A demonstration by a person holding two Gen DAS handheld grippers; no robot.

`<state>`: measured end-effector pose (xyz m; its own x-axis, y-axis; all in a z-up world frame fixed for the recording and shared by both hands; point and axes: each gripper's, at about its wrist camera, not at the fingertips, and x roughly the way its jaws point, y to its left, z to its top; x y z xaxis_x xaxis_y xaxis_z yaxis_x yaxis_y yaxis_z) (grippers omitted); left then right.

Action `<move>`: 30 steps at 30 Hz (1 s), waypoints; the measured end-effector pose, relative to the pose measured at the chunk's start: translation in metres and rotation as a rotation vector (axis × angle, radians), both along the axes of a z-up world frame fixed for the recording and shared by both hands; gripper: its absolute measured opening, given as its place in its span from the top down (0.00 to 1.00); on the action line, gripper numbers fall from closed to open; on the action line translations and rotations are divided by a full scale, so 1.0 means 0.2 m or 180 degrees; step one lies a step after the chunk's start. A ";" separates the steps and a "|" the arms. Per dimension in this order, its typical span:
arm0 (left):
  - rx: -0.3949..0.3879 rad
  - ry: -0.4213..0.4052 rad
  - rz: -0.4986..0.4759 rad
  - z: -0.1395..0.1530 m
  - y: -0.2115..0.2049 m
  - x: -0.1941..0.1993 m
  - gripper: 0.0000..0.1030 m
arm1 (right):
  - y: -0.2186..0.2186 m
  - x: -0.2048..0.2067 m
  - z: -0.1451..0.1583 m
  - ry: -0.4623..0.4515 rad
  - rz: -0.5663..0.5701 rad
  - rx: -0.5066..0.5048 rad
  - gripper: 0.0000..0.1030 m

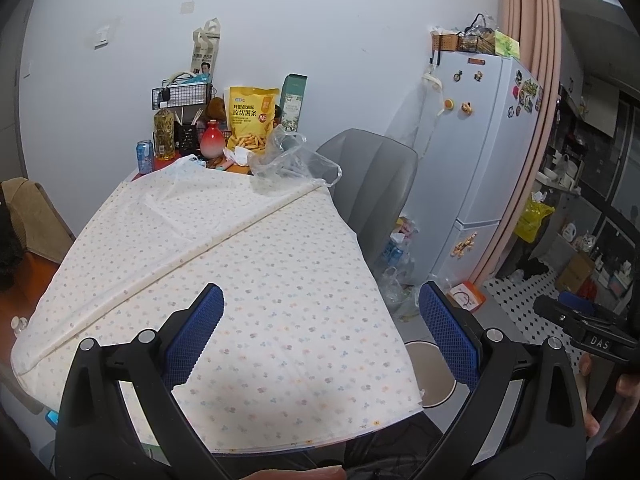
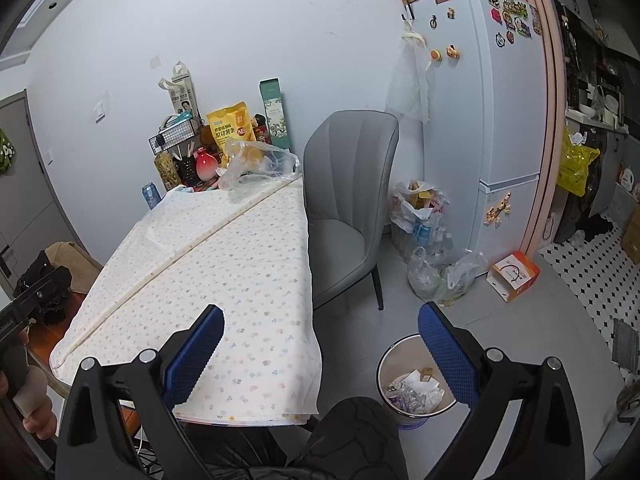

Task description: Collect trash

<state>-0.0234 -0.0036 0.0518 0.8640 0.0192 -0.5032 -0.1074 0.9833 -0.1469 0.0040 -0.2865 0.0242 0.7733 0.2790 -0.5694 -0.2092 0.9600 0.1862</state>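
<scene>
A crumpled clear plastic bag (image 1: pixel 294 162) lies at the far end of the table with the flowered cloth (image 1: pixel 240 264); it also shows in the right wrist view (image 2: pixel 256 164). A crumpled white paper (image 1: pixel 238 156) lies beside it. A white trash bin (image 2: pixel 414 388) with wrappers inside stands on the floor right of the table; its rim shows in the left wrist view (image 1: pixel 434 376). My left gripper (image 1: pixel 320 332) is open and empty above the near table edge. My right gripper (image 2: pixel 320 356) is open and empty, between table edge and bin.
A grey chair (image 2: pixel 348 200) stands at the table's right side. Snack bag (image 1: pixel 250 118), bottle, red vase, blue can (image 1: pixel 145 156) and wire basket crowd the far end by the wall. Full plastic bags (image 2: pixel 424 240), an orange box (image 2: pixel 514 276) and a fridge (image 2: pixel 480 120) stand right.
</scene>
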 end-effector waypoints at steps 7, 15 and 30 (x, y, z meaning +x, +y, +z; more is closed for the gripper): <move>-0.0008 0.0022 -0.0003 -0.01 -0.01 0.00 0.06 | 0.00 0.01 -0.03 0.0036 -0.0001 0.0009 0.08; -0.0011 0.0029 -0.0006 -0.01 -0.01 0.00 0.06 | 0.02 0.00 -0.04 0.0044 0.0019 -0.0004 0.08; -0.0034 0.0060 0.0005 -0.04 -0.03 0.00 0.06 | 0.05 0.00 -0.07 0.0081 0.0037 -0.0012 0.08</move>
<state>-0.0240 -0.0103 0.0433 0.8542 0.0152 -0.5197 -0.1119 0.9815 -0.1552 0.0047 -0.2771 0.0110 0.7554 0.2855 -0.5898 -0.2155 0.9583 0.1879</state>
